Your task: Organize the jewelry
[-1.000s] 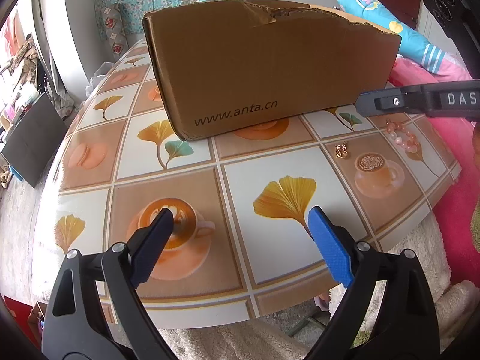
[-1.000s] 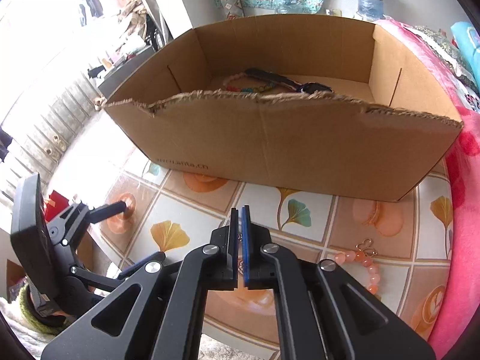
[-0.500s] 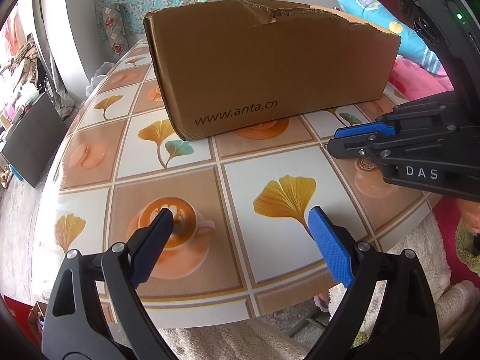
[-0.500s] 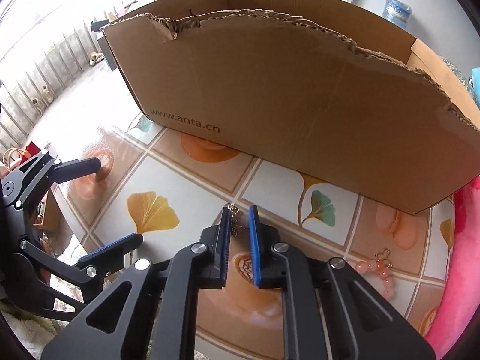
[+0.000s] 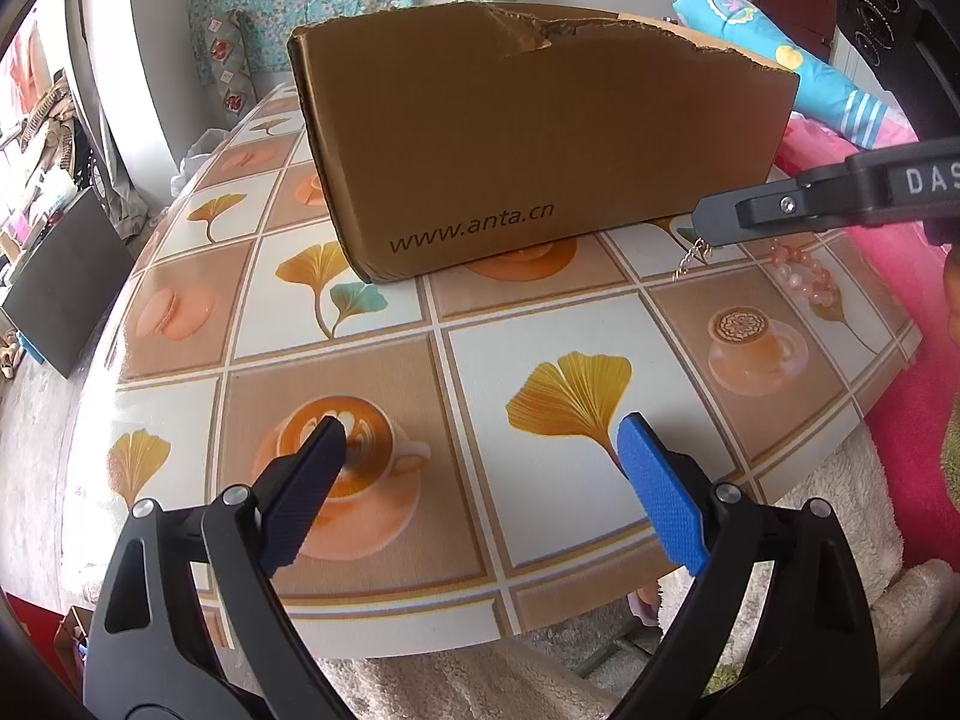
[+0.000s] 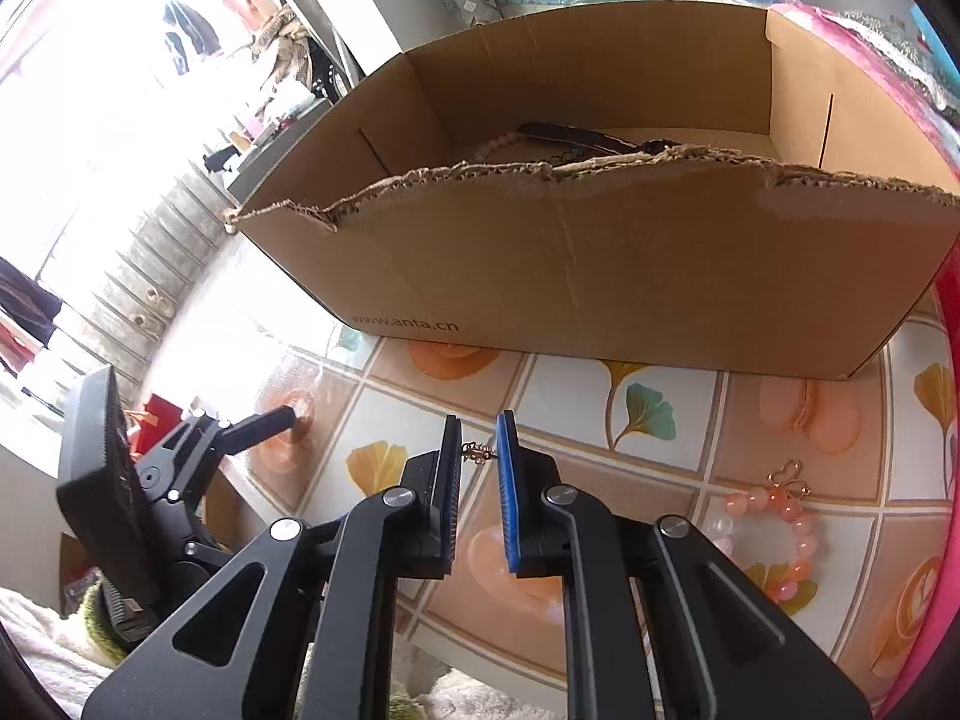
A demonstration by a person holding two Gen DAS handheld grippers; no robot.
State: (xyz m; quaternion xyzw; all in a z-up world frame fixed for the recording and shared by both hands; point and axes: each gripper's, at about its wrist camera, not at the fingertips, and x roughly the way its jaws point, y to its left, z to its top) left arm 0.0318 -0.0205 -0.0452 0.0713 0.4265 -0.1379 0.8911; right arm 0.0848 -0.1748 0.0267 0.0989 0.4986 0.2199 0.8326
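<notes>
A small gold chain [image 6: 478,451] hangs between the tips of the right gripper [image 6: 480,450], lifted off the table [image 5: 540,348]; in the left wrist view it dangles below those tips at about 2 o'clock [image 5: 693,258]. The jaws stand a little apart, yet the chain seems caught between the pads; whether it is firmly pinched I cannot tell. At 12 o'clock from it stands the cardboard box [image 6: 600,264], open on top, with a dark strap and a beaded string already inside. At 4 o'clock, on the table, lies a pink bead bracelet [image 6: 780,528], not yet collected. The left gripper [image 5: 480,468] hovers low over the table's near edge, released and holding nothing.

The step in hand looks like carrying the chain to the box. Best raise it well above the torn front rim so the dangling end clears, then let go over the floor of the box.
</notes>
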